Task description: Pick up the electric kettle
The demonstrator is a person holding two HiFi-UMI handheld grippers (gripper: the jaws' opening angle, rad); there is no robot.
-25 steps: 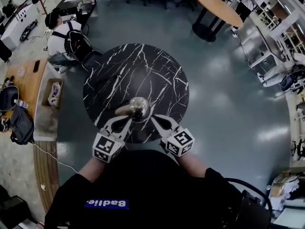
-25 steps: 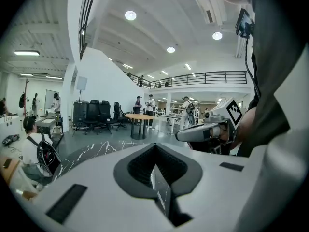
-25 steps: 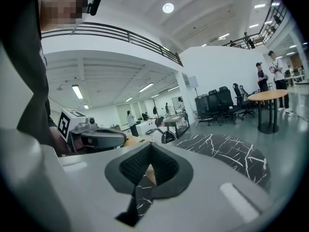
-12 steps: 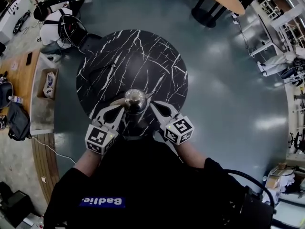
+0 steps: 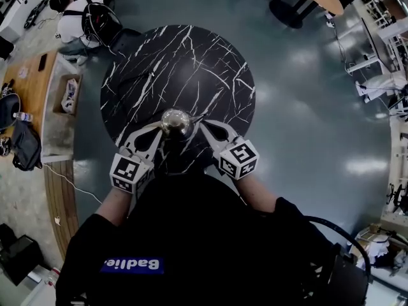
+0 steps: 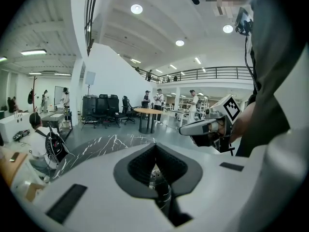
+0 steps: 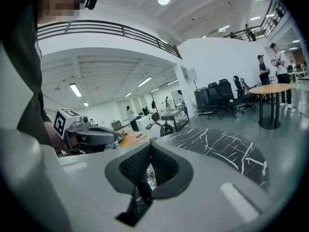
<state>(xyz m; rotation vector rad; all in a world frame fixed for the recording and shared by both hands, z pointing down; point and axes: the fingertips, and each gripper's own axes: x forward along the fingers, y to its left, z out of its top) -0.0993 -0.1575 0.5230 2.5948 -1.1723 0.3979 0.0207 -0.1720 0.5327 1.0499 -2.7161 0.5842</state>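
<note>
The white hand-held left gripper (image 5: 162,131) points in from 7 o'clock with its jaws pressed together. Its tips are at the 9 o'clock side of the shiny round steel electric kettle (image 5: 176,122), and polished metal shows through the slit behind them. The white hand-held right gripper (image 5: 195,127) points in from 5 o'clock, jaws likewise together, tips at the kettle's 3 o'clock side. Below spreads the glossy grey-green floor (image 5: 306,139). On it stands the round black marble-patterned table (image 5: 191,62) with white veins. The kettle is at 6 o'clock from the table's centre, between the two grippers' tips.
</note>
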